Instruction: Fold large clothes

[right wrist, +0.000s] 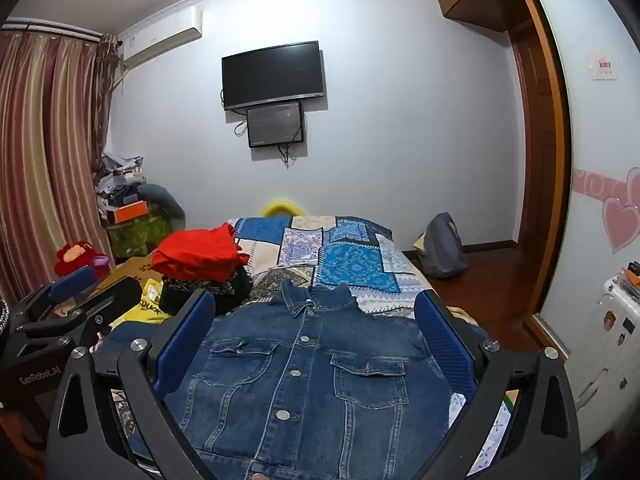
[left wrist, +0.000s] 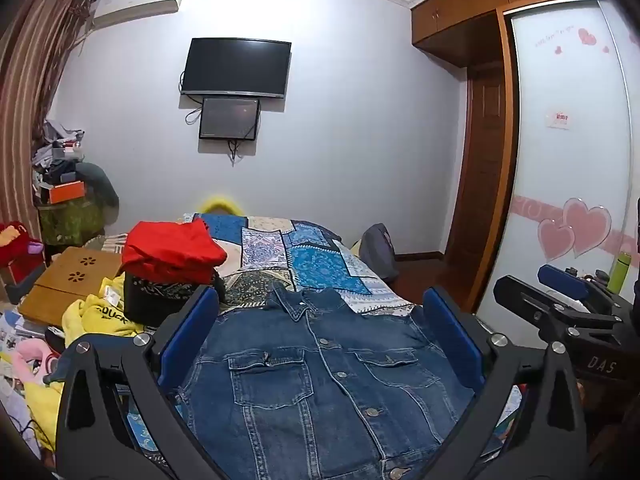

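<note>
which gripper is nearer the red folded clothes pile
Left. The left gripper hovers open over the blue denim jacket, beside the red folded clothes pile; the right gripper hovers farther right.

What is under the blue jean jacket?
The denim jacket lies flat on a blue patchwork bedspread. The cover shows beyond its collar; whatever lies directly beneath the jacket is hidden.

A blue denim jacket lies flat and buttoned on the bed, collar toward the far edge. The left hand-held gripper hangs above it, blue pads wide apart. Folded red clothes sit by the bed's left edge. The right hand-held gripper shows at the right.
</note>
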A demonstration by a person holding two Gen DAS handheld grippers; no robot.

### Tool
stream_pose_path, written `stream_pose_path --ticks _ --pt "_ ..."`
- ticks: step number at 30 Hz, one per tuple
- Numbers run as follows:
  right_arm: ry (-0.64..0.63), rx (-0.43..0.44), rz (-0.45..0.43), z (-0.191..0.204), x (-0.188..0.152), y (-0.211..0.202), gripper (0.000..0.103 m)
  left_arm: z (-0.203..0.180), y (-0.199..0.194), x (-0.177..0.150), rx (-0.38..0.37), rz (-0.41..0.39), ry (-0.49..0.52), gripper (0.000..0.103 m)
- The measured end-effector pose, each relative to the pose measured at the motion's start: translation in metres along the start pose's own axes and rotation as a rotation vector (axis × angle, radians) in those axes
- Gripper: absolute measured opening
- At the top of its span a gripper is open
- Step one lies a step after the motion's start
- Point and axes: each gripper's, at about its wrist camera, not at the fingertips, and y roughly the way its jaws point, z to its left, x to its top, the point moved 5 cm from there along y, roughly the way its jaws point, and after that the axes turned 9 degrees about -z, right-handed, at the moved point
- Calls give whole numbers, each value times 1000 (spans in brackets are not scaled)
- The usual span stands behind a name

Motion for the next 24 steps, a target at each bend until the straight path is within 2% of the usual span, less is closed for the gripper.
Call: stream_pose_path --ticks 5,24 --pt "10 0 3 0 -1 0 99 -6 0 4 7 8 21 103" --pt "-17 -11 1 6 -8 2 99 10 6 -3 25 14 -23 103"
